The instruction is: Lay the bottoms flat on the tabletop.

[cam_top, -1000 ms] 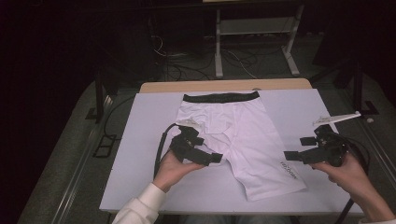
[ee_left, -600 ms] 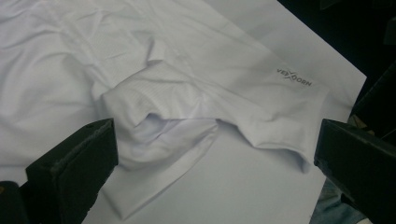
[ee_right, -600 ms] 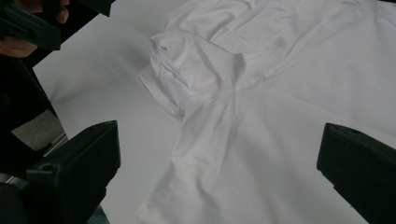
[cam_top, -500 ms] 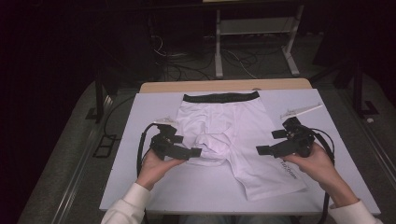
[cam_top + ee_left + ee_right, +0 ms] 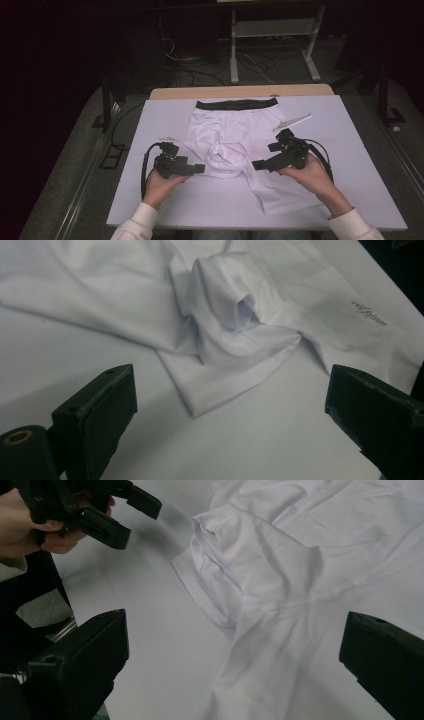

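One camera looked down from above the near edge of the counter (image 5: pixel 350 150). Two rode the tools, close and low, both facing the crumpled white fabric shorts (image 5: pixel 235 330).

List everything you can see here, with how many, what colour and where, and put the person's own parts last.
shorts: one, white with a black waistband, spread mid-table, its left leg folded up into a bunch
table cover: one, pale lilac-white, over the table
table edge: one, light wood, far side
frame: one, pale metal, on the floor beyond the table
cables: several, dark, on the floor
left tool: one, black, jaws open, beside the bunch
right tool: one, black, jaws open, over the right leg
hands: two, one per tool
sleeves: two, white, near edge
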### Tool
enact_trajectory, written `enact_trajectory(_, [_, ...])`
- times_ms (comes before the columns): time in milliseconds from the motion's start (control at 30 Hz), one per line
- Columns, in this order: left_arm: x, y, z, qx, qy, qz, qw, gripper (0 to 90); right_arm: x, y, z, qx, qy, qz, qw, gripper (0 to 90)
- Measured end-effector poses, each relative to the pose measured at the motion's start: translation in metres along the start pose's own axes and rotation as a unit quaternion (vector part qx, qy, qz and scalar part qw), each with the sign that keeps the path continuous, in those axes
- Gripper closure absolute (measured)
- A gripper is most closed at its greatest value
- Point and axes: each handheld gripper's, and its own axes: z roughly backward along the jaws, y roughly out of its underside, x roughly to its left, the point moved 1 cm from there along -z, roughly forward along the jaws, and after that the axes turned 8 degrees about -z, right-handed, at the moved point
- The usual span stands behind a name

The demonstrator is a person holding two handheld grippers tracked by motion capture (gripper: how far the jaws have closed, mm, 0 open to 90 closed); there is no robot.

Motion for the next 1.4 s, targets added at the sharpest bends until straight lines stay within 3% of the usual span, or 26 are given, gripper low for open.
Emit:
enact_trajectory(267, [0.006,0.008,-0.016,0.014,0.004,0.018,0.9997,14.2,0.007,-0.002,-0.031,0.019,-0.015,0.003,0.9997,0.0])
enact_trajectory(633, [0.005,0.010,-0.026,0.025,0.007,0.027,0.9993,25.4,0.012,-0.003,-0.059,0.036,-0.021,0.009,0.9991,0.0])
enact_trajectory(867, [0.003,0.010,-0.031,0.033,0.014,0.020,0.9992,45.9,0.012,-0.003,-0.063,0.035,-0.024,0.008,0.9991,0.0])
enact_trajectory(1033, [0.005,0.010,-0.033,0.036,0.004,0.018,0.9992,64.3,0.011,-0.002,-0.061,0.029,-0.021,0.007,0.9993,0.0])
enact_trajectory(1233, [0.008,0.009,-0.038,0.035,0.010,0.030,0.9989,77.6,0.008,0.000,-0.061,0.026,-0.021,0.004,0.9994,4.6])
enact_trajectory(1400, [0.006,0.006,-0.043,0.040,0.002,0.026,0.9989,87.8,0.007,0.002,-0.059,0.026,-0.019,0.001,0.9995,4.6])
